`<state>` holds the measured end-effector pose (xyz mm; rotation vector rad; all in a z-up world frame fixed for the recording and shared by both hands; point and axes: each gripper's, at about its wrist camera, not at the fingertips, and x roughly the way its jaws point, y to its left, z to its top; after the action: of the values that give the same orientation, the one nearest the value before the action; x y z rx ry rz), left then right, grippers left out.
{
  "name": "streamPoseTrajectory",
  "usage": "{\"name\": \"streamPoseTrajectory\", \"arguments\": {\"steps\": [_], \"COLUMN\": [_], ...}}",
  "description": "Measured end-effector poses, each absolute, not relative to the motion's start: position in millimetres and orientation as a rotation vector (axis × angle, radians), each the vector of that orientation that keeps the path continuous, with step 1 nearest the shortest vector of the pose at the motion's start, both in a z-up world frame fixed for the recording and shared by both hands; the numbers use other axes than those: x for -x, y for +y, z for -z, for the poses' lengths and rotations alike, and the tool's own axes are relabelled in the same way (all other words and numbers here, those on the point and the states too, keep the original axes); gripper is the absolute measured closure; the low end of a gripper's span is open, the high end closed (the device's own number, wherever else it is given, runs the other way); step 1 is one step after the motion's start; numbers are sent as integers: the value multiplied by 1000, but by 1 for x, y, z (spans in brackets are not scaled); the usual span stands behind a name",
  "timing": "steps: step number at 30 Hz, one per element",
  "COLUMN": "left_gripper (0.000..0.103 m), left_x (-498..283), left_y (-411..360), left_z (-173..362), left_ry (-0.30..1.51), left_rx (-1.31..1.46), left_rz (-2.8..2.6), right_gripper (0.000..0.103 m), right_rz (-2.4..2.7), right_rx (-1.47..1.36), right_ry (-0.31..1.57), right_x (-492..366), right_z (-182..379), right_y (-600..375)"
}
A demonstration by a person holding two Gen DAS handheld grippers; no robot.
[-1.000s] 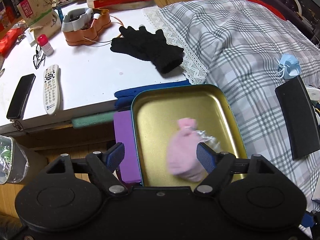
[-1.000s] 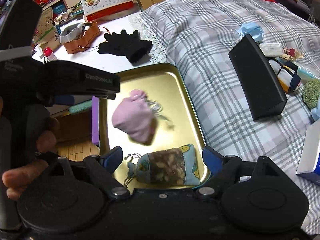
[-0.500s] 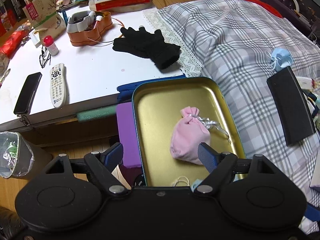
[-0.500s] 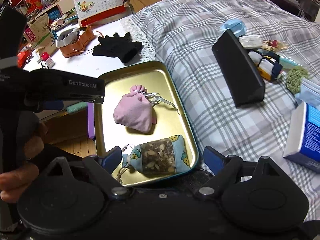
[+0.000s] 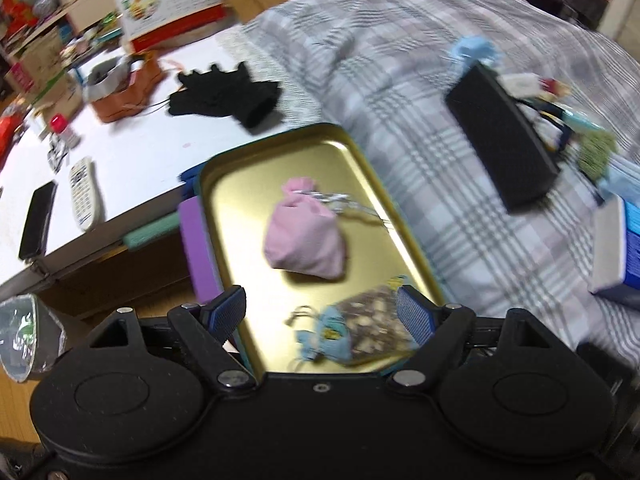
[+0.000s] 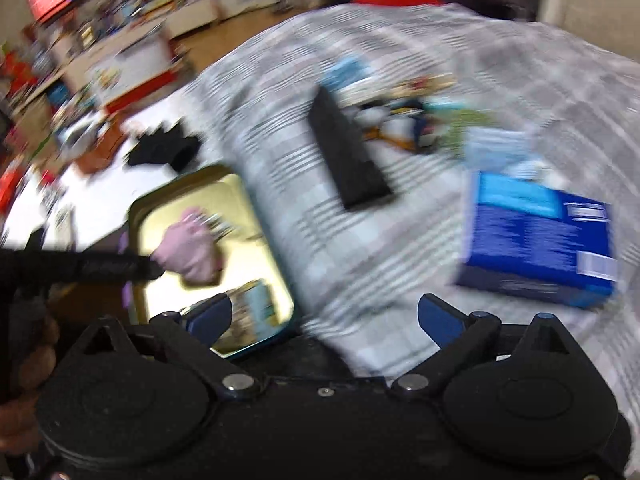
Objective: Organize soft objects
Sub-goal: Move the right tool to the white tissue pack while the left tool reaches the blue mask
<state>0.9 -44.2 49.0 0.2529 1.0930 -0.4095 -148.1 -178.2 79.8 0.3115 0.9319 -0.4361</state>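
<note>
We are holding the left tool [image 5: 320,306] with its fingers spread apart and gripping nothing, above the near end of the gold tin tray [image 5: 240,200]. The pink pouch [image 5: 305,236] is lying in the tray's middle, and the patterned pouch [image 5: 360,330] is resting near its front rim (both blurred). Our right tool [image 6: 326,314] is also gaping wide, hanging over the plaid bed cover [image 6: 360,240], with a blue box [image 6: 536,240] lying beyond it.
</note>
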Motion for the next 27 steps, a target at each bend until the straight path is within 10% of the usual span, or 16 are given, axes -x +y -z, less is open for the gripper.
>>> {"name": "streamPoseTrajectory", "arguments": {"steps": [27], "left_gripper": [23], "left_x": [26], "left_y": [-171], "left_z": [-61], "left_ry": [1082], "left_rx": [-360], "left_rz": [613], "right_gripper": [15], "right_rz": [930], "right_rx": [-550], "right_ry": [832], "right_x": [167], "right_z": [-65], "right_y": [-432]}}
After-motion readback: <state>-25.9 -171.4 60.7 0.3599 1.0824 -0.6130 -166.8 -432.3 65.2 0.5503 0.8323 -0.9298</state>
